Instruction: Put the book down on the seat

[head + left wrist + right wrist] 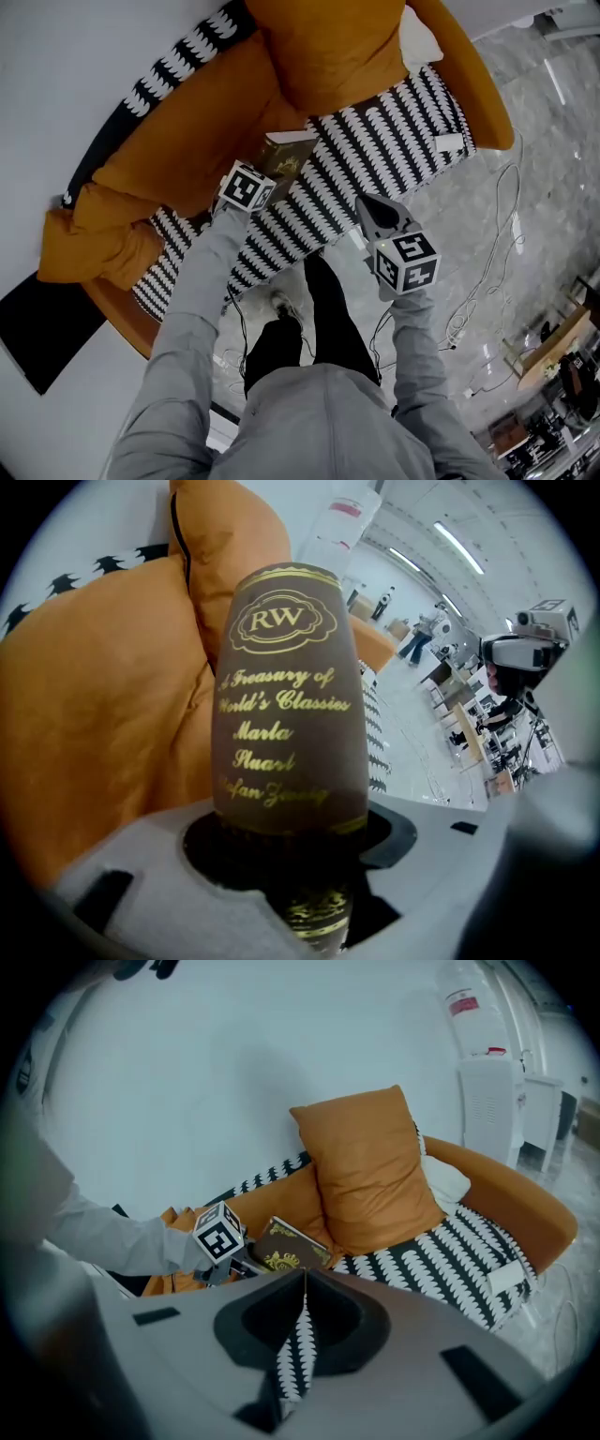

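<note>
While clamped, book [287, 696] between left jaws.

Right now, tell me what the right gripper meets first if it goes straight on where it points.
The right gripper would probably meet the black-and-white seat first, just beside the book. Depth is unclear, so the orange backrest behind is possible.
</note>
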